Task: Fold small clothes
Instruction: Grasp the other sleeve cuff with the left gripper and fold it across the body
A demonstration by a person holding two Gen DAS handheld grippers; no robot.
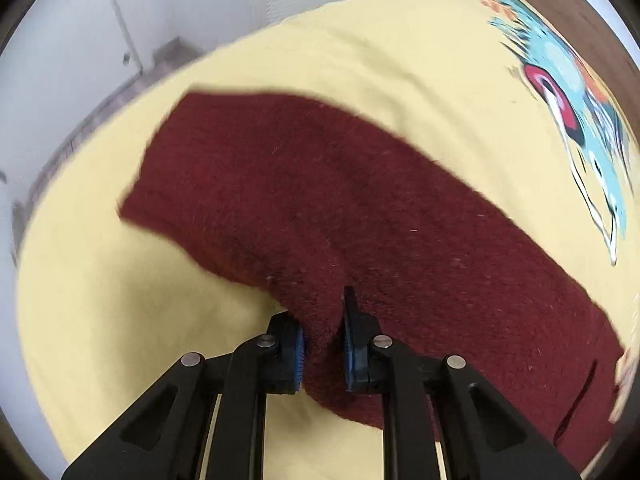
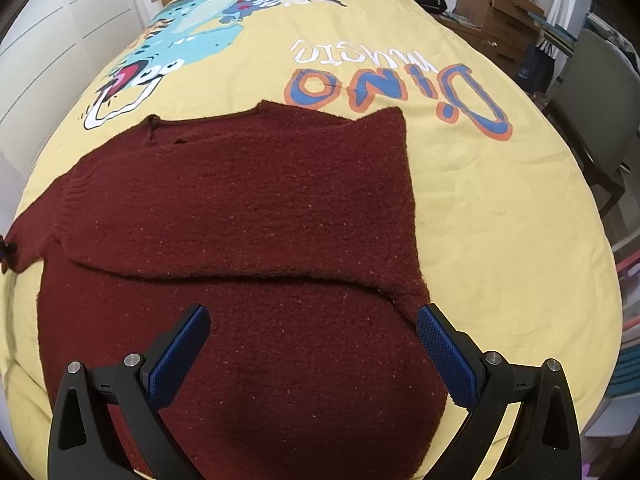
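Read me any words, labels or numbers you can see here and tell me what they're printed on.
"DINO": large blue and orange letters, upside down, on the yellow bedspread.
White script beyond it: too stylised to read surely.
Maroon sweater: no readable label.
Room clutter: too small to read.

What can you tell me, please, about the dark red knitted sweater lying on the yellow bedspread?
The dark red knitted sweater is fuzzy wool-like fabric with a ribbed cuff. It lies flat on the yellow dinosaur-print bedspread, one sleeve folded across its body. The left gripper is closed on a bunched edge of it; the open right gripper hovers over its lower part, seemingly not gripping it.
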